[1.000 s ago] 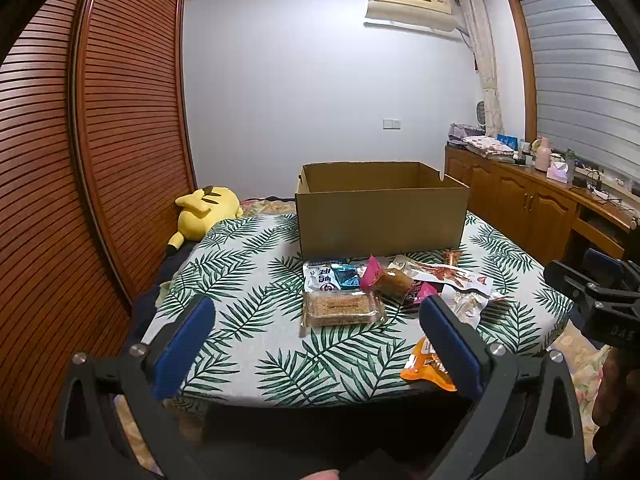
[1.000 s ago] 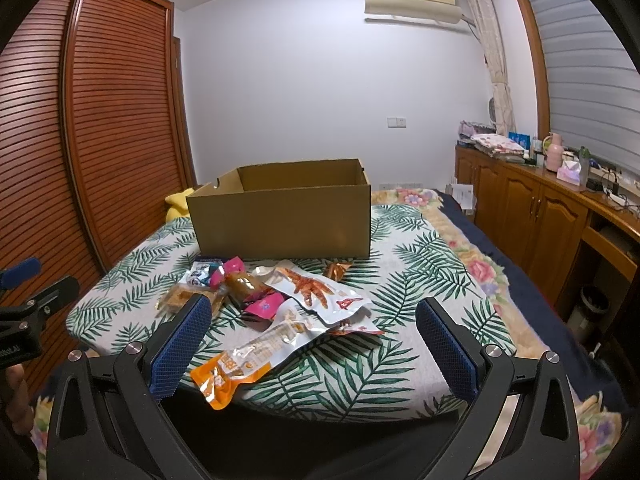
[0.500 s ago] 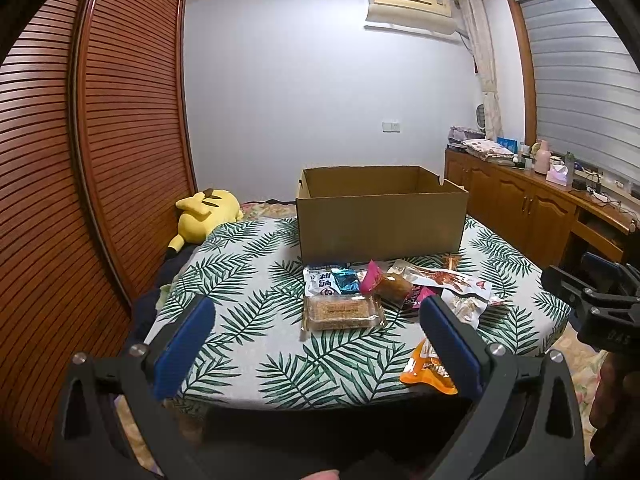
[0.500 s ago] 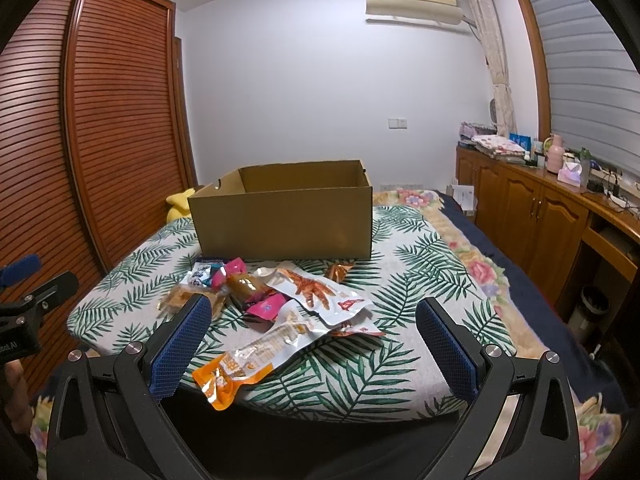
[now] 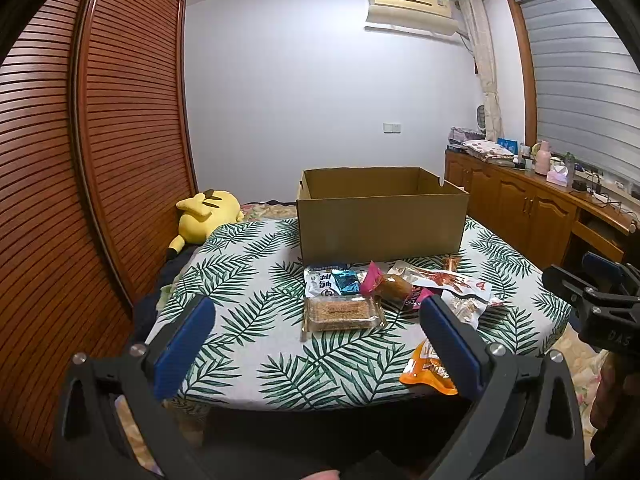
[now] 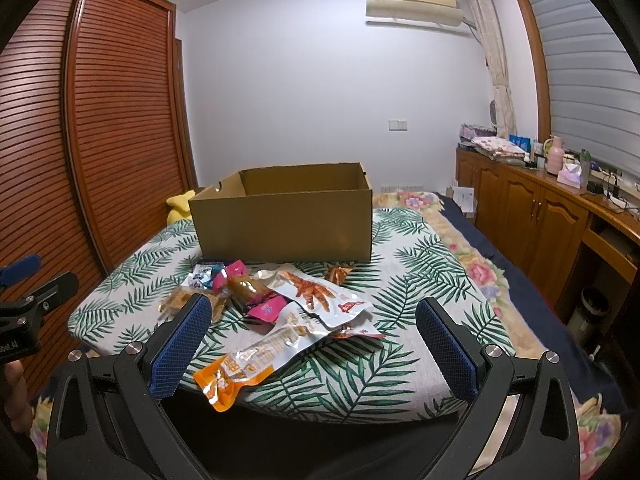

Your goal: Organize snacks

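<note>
While both grippers, left (image 5: 316,336) and right (image 6: 314,334), hover spread and empty at frame bottom, snacks (image 6: 280,308) lie mid-frame before the box (image 6: 284,216), so nothing seems started; next comes a reach.

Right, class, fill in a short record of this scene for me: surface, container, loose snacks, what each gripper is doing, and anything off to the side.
surface: table with a palm-leaf cloth
container: open cardboard box at the far side, no snacks visible inside
snacks: a pile in front of the box, including a clear-wrapped cake, a chicken-feet pouch and an orange packet at the near edge
left gripper: jaws open, holding nothing, short of the table
right gripper: jaws open, holding nothing
aside: yellow plush toy by the wardrobe
</note>
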A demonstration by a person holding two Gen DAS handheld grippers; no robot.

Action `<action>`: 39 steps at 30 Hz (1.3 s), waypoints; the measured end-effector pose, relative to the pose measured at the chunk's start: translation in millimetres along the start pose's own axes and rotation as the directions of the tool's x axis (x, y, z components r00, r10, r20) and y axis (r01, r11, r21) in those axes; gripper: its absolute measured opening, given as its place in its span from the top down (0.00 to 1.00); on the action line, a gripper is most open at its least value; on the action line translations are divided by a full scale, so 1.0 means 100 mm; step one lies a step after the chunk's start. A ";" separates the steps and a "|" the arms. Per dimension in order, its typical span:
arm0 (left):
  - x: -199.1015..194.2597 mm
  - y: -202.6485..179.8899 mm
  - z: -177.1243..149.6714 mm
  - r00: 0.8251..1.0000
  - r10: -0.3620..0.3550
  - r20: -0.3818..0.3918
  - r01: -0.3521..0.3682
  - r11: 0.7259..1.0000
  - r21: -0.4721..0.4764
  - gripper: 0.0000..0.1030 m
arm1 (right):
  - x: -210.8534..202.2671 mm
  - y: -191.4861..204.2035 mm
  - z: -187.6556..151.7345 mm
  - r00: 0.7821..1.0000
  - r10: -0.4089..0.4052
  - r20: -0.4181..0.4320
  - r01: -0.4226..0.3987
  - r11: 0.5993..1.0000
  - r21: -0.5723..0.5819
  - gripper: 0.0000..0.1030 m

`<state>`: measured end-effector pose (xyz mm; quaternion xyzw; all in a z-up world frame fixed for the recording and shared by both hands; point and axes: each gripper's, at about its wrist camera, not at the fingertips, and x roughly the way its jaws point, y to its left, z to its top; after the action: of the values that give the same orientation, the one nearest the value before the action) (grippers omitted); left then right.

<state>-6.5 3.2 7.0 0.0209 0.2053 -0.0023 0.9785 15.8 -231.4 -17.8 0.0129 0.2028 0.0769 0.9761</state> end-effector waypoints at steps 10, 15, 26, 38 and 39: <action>-0.01 -0.02 -0.01 1.000 -0.001 0.001 0.001 1.000 0.003 0.00 | -0.01 0.00 0.01 1.000 0.000 0.000 0.000 1.000 0.001 0.00; -0.02 -0.02 -0.01 1.000 -0.002 0.001 0.002 1.000 0.002 0.00 | -0.01 -0.01 -0.01 1.000 0.000 0.000 0.000 1.000 0.000 0.00; -0.04 -0.05 -0.02 1.000 -0.004 0.004 0.004 1.000 0.006 0.00 | 0.00 0.00 -0.01 1.000 0.000 0.001 0.000 1.000 0.000 0.00; 0.20 -0.15 -0.09 0.997 -0.044 -0.057 0.045 0.999 0.027 0.00 | 0.13 -0.08 -0.08 0.999 -0.002 -0.032 0.002 1.000 -0.017 0.00; 0.26 -0.19 -0.09 0.996 -0.057 -0.069 0.059 0.998 0.032 0.00 | 0.16 -0.11 -0.10 0.999 -0.004 -0.038 0.004 1.000 -0.020 0.00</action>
<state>13.5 -14.8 -12.7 0.0318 0.2392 -0.0333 0.9699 27.9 -240.3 -33.4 0.0011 0.2206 0.0772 0.9723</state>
